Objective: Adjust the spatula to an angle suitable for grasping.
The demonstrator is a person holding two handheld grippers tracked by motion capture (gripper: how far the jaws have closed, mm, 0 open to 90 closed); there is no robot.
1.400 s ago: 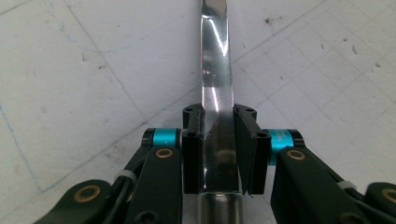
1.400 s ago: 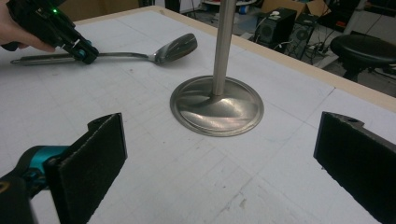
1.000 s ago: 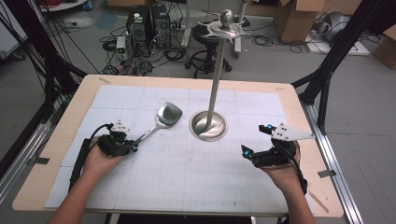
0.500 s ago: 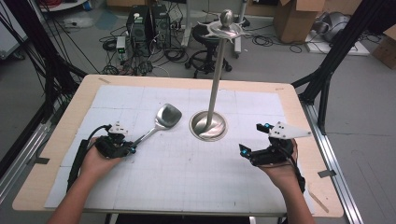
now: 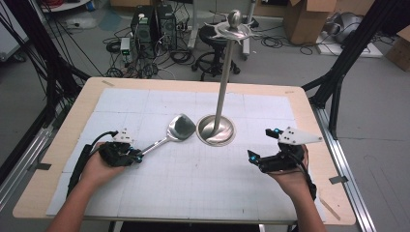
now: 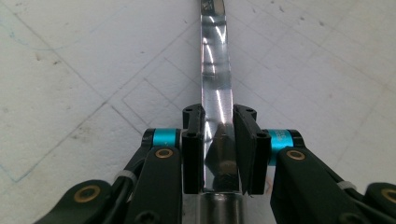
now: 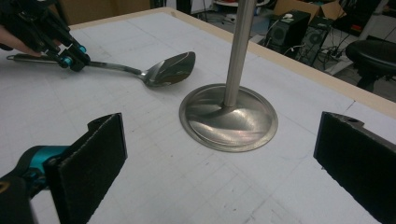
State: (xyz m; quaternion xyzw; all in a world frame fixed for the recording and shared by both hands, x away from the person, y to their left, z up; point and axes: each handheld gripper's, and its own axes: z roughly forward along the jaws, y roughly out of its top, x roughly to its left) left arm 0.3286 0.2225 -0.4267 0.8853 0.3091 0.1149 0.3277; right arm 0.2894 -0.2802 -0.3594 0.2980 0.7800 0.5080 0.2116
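A steel spatula [image 5: 175, 129] lies on the white gridded mat, blade toward the stand. My left gripper [image 5: 136, 155] is shut on its handle [image 6: 217, 93]; in the left gripper view both black pads press the flat handle from either side. A metal stand [image 5: 216, 130] with a round base and a tall pole rises at the table's middle, with hooks at its top [image 5: 234, 28]. My right gripper [image 5: 251, 157] rests to the right of the base, jaws wide open with nothing between them. In the right gripper view the base [image 7: 229, 116] lies ahead and the spatula [image 7: 170, 68] at the upper left.
The mat [image 5: 193, 193] covers most of the wooden table [image 5: 67, 125]. Beyond the far edge stand computer cases [image 5: 150, 24], a stool [image 5: 215, 48] and cardboard boxes [image 5: 304, 19]. Black frame struts [image 5: 338, 77] flank the table.
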